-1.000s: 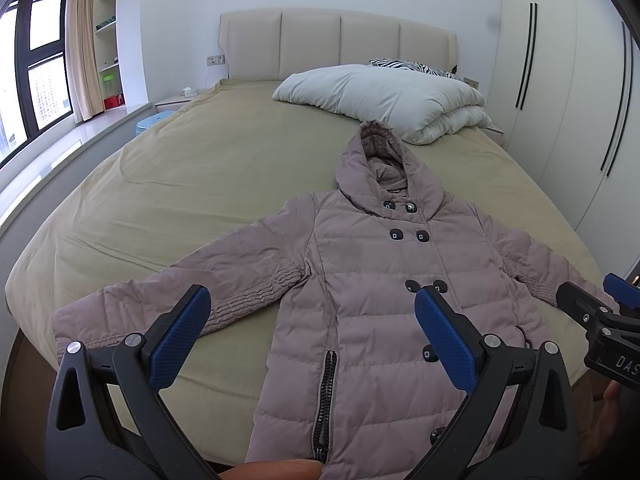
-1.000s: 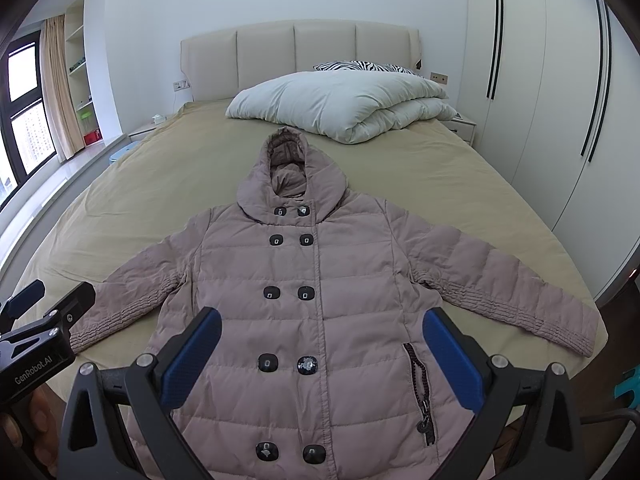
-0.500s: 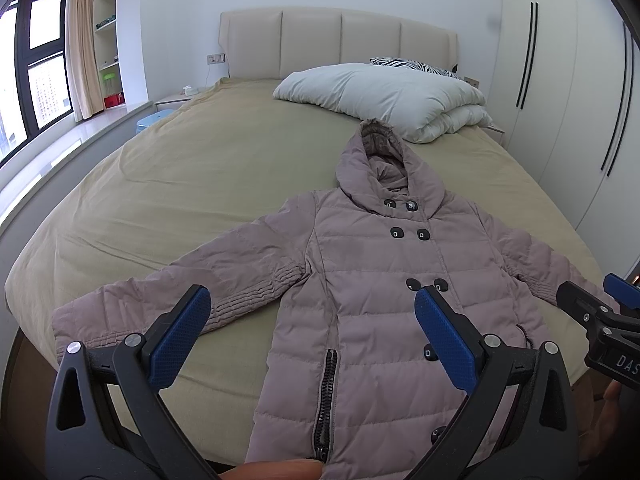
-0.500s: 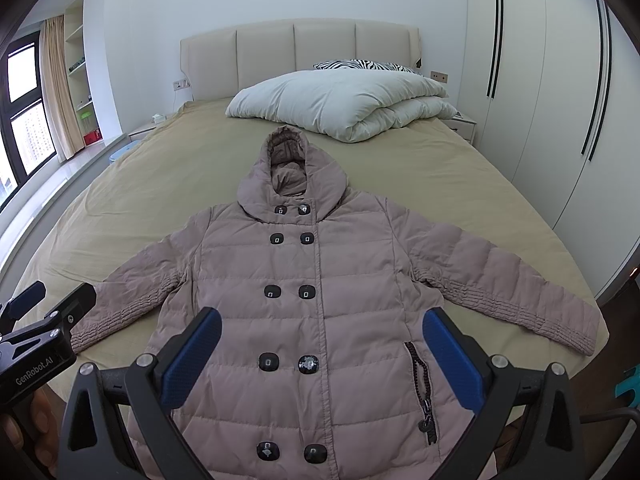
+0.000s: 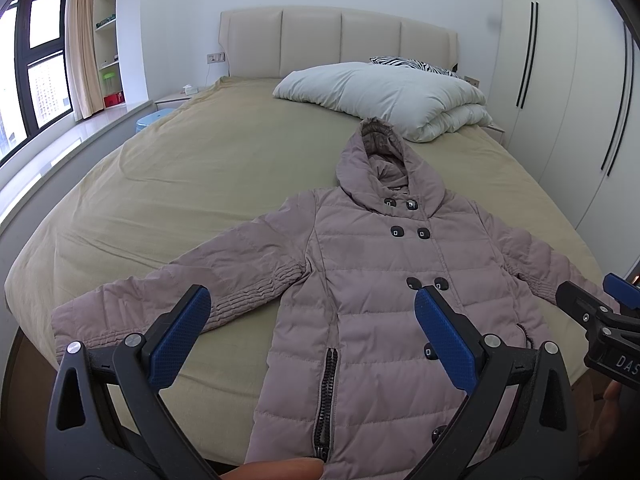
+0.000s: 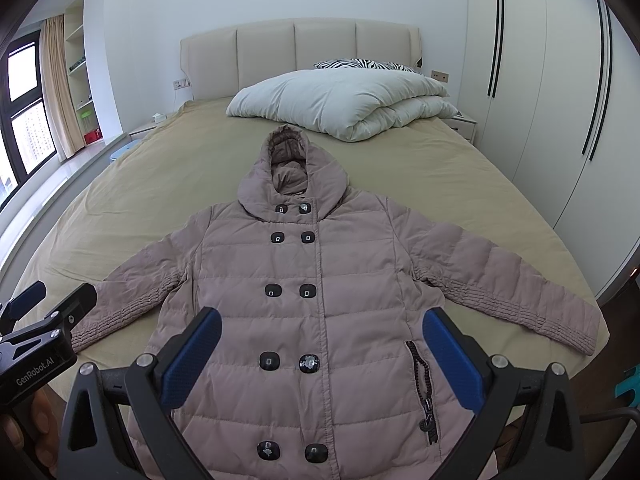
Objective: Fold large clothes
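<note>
Left wrist view: jacket hem hidden behind left tool

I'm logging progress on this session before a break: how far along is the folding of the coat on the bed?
Done: the coat lies spread flat on the bed, front up and buttoned, hood toward the duvet, both sleeves out to the sides. In hand: nothing; the left gripper and right gripper are open above the hem, apart from the fabric. Left: every fold, starting perhaps with the sleeves.
</note>
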The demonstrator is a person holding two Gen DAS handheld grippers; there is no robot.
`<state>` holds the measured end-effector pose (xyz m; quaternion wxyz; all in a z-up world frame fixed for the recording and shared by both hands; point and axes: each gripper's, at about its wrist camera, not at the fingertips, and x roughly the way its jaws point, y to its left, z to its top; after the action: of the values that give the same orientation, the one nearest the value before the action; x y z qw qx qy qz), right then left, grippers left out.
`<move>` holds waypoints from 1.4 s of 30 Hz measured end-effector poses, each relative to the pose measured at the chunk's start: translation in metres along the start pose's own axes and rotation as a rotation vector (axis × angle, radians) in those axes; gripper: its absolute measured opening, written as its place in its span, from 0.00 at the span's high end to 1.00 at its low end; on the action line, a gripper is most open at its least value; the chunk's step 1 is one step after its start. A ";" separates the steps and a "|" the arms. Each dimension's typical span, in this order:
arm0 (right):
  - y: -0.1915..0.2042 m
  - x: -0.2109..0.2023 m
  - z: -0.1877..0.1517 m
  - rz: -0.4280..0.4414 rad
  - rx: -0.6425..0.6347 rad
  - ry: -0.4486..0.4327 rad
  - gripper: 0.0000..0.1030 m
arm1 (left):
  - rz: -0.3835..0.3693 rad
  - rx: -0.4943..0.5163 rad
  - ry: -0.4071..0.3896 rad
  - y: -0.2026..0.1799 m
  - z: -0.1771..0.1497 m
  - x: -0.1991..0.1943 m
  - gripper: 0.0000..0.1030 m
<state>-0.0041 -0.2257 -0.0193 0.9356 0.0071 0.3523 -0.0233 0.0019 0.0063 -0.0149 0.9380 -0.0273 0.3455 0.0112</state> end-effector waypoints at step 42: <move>-0.322 0.090 -0.096 -0.061 0.910 -0.079 0.10 | -0.231 -0.097 0.118 -0.012 -0.024 0.119 0.00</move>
<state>-0.0157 -0.5481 -0.1498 0.8490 0.4060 0.2701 -0.2033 0.0780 -0.0065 -0.1098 0.9086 -0.1127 0.3937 -0.0819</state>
